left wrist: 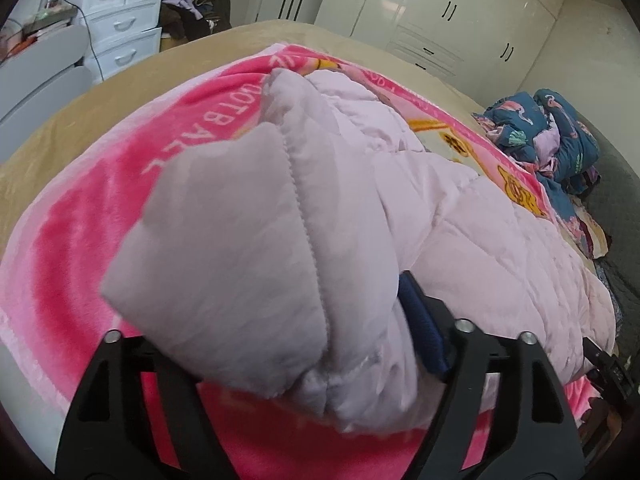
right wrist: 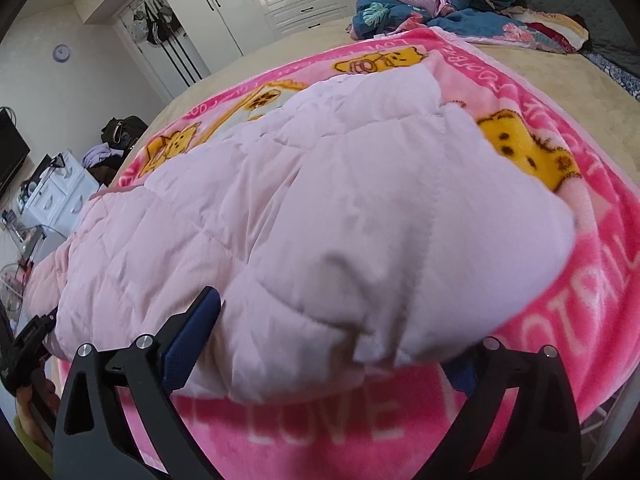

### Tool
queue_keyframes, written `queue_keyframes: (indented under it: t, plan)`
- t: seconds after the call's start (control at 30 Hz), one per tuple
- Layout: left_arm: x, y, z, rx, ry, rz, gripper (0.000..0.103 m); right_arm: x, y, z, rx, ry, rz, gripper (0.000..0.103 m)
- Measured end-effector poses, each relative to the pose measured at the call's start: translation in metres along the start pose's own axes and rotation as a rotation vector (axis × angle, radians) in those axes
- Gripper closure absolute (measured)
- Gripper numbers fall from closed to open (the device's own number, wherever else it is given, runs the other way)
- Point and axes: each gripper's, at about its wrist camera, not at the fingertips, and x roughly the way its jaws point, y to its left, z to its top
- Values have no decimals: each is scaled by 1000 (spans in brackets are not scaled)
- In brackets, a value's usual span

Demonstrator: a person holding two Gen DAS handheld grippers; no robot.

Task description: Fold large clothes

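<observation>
Left claw [left wrist: 304, 360] standing spread, jacket [left wrist: 460, 216] edge lying loose between fingers. Right claw [right wrist: 320, 344] gaping wide, hem unpinched. Jacket resting on pink blanket [right wrist: 580, 240] on bed. Risking puffy fold springing open; fabric snagging on pad during withdrawal.

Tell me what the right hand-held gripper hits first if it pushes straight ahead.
The right hand-held gripper, jaws wide, would meet the pale pink quilted padded coat almost at once; its folded edge already bulges between the fingers.

Soft, even daylight fills both fisheye views, glare glints on the glossy wardrobe doors [left wrist: 452, 12], edges bend darkly, and nearest fabric blurs.
</observation>
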Motion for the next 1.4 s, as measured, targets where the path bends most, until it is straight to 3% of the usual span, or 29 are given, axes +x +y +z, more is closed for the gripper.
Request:
queue_keyframes:
  t: [0.07,0.2,0.47,0.73,1.07,1.4]
  plan:
    - [-5,3,-1,2,-9,19,16,-5,1,-4,-10,-4,-6,4]
    - [-17,8,-8,5,-25,33,9,-16,2,-11,-26,-23,-22,4]
    - [-53,2,-18,66,-94,99,9,-59,12,-23,-117,-146,-87,4]
    - [-94,-16,-31,94,-166,36,9,-108,39,-39,-214,-245,-30,4]
    - [-125,-52,-52,167,-209,-36,9,-137,73,-61,-322,-254,31,4]
    - [-136,-87,-83,256,-211,-103,9,-149,72,-80,-352,-245,37,4]
